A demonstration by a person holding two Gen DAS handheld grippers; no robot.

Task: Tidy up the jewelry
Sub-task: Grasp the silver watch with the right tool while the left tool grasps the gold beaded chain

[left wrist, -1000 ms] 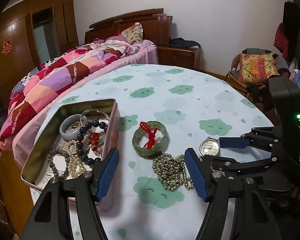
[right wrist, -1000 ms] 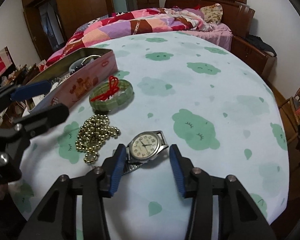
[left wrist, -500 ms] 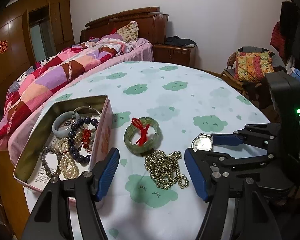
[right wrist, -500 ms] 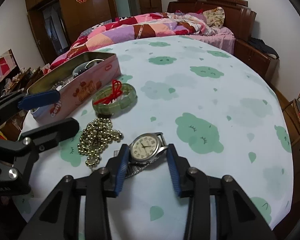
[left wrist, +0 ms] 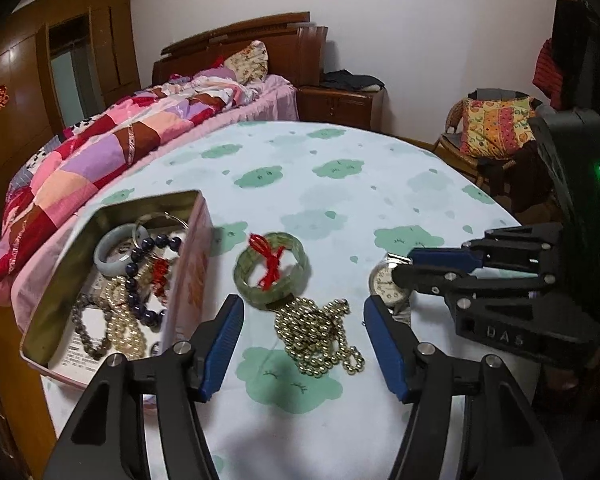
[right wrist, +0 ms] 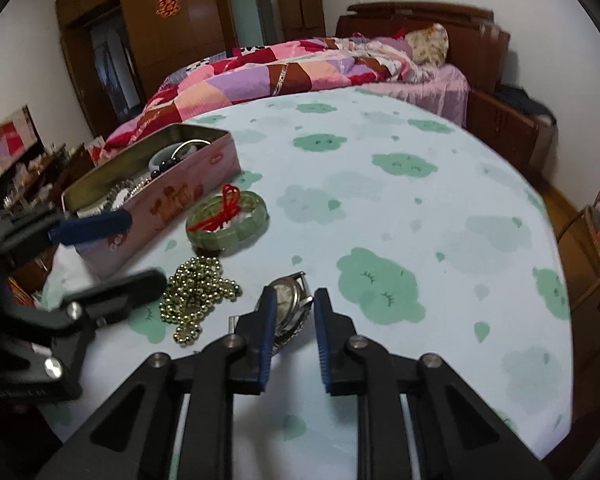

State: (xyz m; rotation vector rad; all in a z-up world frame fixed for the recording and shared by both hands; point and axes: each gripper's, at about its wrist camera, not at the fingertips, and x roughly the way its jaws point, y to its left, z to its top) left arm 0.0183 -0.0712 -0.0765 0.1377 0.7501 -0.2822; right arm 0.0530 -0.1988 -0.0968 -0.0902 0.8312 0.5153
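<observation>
A silver wristwatch [right wrist: 290, 300] stands tipped on its edge between the blue pads of my right gripper [right wrist: 293, 310], whose jaws are closing and press on its case. The left wrist view shows the same grip from the side, with the right gripper [left wrist: 404, 270] at the watch [left wrist: 382, 280]. My left gripper [left wrist: 302, 312] hangs open over a heap of gold beads [left wrist: 320, 340], touching nothing. Beyond the beads lies a green bangle [left wrist: 296, 256] tied with red string. An open pink tin [left wrist: 100, 216] at the left holds several bracelets.
The round table [right wrist: 420, 208] wears a pale cloth with green cloud prints. The tin [right wrist: 172, 196] sits near the table's left edge. A bed [right wrist: 300, 68] with a patchwork quilt stands behind, and a chair with a cushion [left wrist: 496, 128] at the right.
My right jaws have narrowed onto the watch, which has tipped from lying flat to standing on its edge. The left gripper has stayed open above the gold beads.
</observation>
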